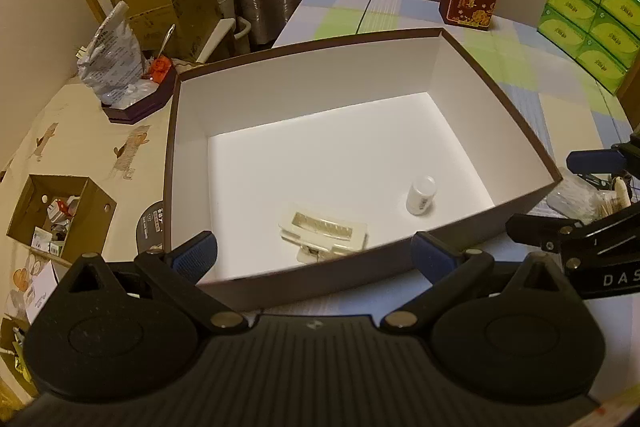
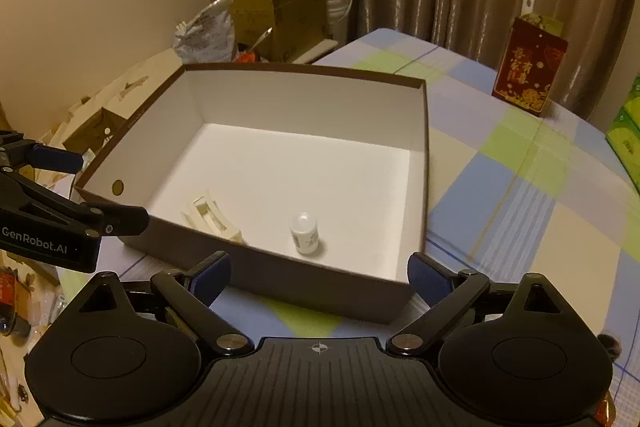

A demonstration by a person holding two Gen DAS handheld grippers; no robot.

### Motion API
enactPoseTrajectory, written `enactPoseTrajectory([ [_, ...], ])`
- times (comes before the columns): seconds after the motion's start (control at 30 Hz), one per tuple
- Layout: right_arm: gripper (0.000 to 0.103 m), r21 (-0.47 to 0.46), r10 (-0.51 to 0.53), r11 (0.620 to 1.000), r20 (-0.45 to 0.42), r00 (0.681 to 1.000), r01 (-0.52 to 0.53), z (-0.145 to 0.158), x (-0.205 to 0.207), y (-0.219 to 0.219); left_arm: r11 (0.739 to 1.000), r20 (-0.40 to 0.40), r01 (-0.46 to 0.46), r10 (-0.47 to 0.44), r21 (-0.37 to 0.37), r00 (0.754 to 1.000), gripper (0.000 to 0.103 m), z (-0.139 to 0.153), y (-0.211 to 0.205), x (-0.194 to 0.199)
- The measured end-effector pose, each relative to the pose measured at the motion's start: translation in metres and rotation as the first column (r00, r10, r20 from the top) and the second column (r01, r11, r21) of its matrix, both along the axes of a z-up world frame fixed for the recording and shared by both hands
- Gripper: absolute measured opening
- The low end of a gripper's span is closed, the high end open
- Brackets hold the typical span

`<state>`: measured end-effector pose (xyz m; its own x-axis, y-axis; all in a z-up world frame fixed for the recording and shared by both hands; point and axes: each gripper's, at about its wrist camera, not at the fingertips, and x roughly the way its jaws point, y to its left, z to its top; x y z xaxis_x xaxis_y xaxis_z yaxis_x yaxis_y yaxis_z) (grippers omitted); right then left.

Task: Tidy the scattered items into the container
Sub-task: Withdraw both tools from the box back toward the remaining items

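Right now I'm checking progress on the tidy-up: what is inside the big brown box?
Inside the brown box lie a cream hair clip and a small white bottle, apart on its white floor. The near wall hides the strip of floor just behind it.

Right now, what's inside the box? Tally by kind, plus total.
Inside the brown box:
Cream hair claw clip: 1
Small white bottle: 1
Total: 2
Both lie near the box's front wall. Both grippers are open and hold nothing.
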<state>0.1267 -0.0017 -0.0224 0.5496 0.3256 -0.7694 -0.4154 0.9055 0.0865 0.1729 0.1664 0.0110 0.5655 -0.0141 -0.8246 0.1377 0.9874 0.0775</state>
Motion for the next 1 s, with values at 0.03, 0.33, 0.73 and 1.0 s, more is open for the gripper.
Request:
enactPoseTrajectory([
  [0.03,0.093,0.006,0.001,1.000,0.003,1.000,-0.001,0.001,-0.003,-0.003,1.000,0.003,-0.001,0.001,0.001,1.000,0.102,0.001,-0.002,-0.003],
  [0.33,0.094,0.034,-0.001,0.999,0.010,1.000,0.001,0.006,-0.033,-0.029,1.000,0.023,0.007,-0.007,0.001,1.000,0.102,0.009,-0.023,-0.032],
  [0.73,0.094,0.048,0.015,0.999,0.008,1.000,-0.016,0.004,-0.064,-0.054,1.000,0.011,-0.006,0.005,0.013,1.000,0.102,0.006,-0.040,-0.063],
  [1.0,0.094,0.076,-0.026,0.997,-0.007,1.000,0.026,0.002,-0.076,-0.078,1.000,-0.020,-0.002,0.002,0.011,1.000,0.102,-0.004,-0.056,-0.078],
])
